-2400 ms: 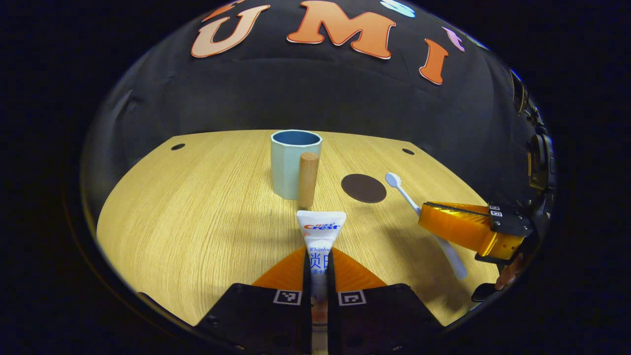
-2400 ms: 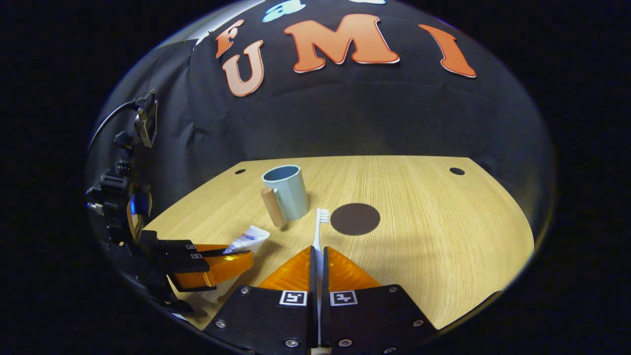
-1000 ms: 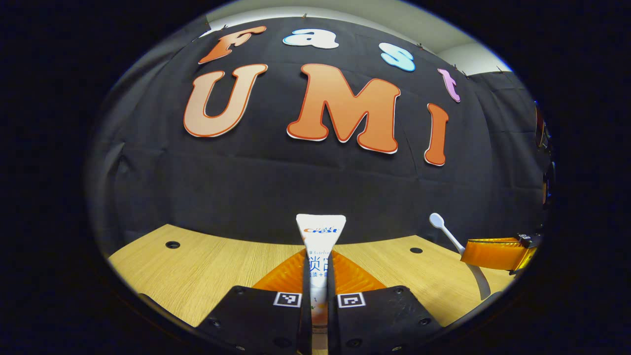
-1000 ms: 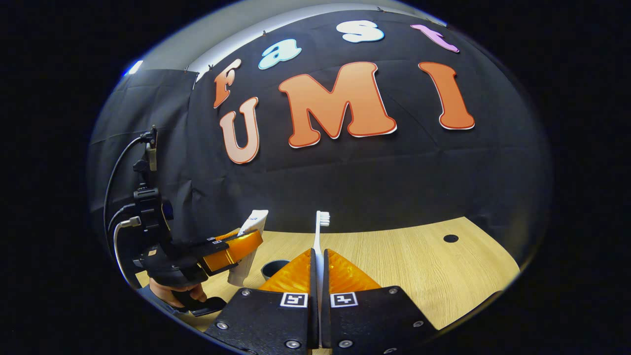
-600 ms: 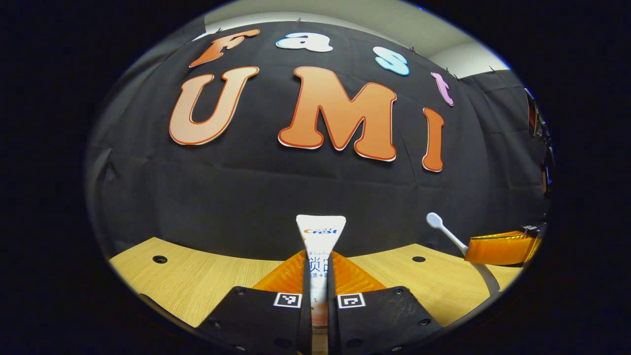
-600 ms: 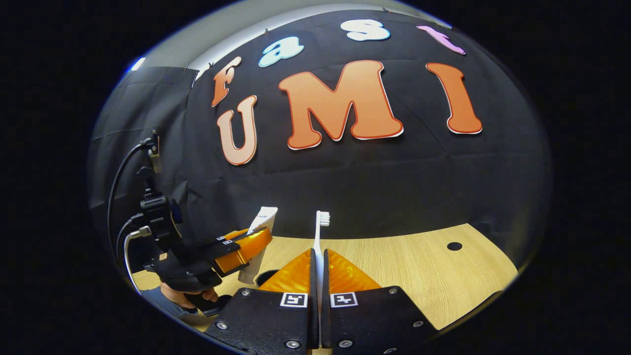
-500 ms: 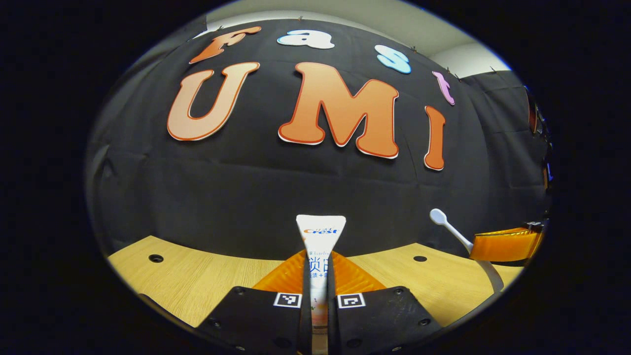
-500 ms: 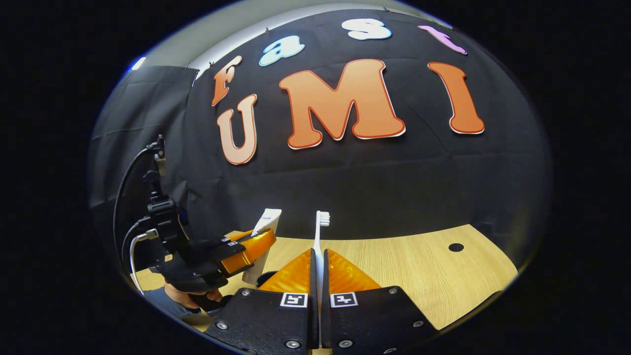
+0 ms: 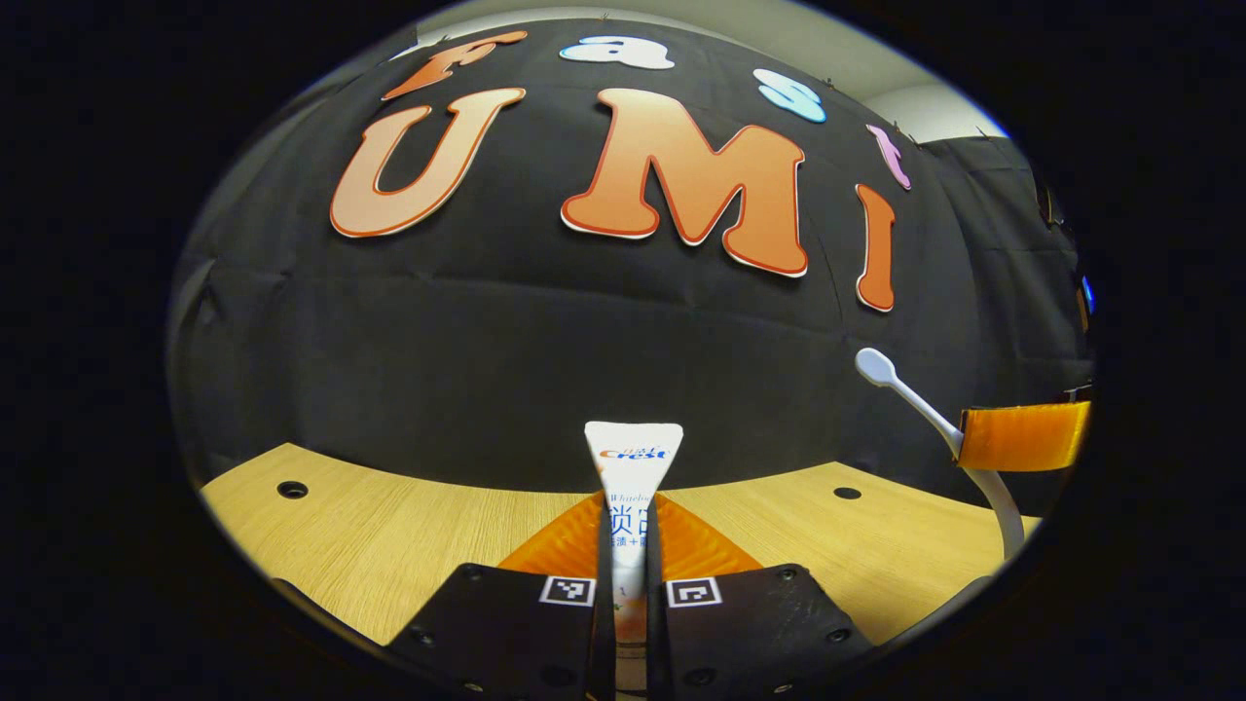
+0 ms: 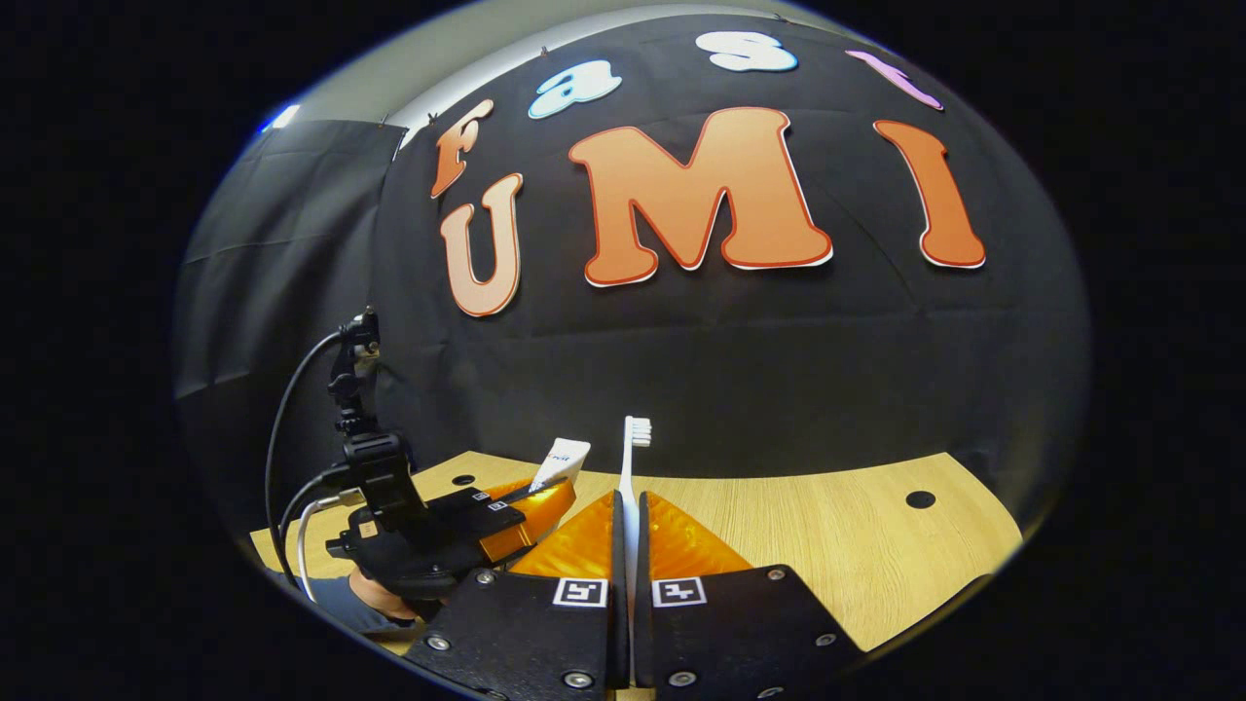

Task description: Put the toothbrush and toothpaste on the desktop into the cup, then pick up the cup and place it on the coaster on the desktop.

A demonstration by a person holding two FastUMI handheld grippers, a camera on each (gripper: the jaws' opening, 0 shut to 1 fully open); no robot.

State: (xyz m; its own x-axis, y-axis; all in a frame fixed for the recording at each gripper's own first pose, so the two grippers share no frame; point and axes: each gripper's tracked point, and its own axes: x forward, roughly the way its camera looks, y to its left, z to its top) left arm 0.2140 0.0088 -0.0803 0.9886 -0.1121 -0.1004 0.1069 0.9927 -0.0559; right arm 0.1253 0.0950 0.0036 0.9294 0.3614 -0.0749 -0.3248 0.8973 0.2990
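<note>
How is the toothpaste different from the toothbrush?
The toothpaste is a wide, flat white tube with coloured printing; the toothbrush is a thin, plain white stick with bristles at its top. The toothpaste is pinched in the left gripper; the toothbrush is pinched in the right gripper. Both are white, both point upward, and both are held up above the wooden table.
</note>
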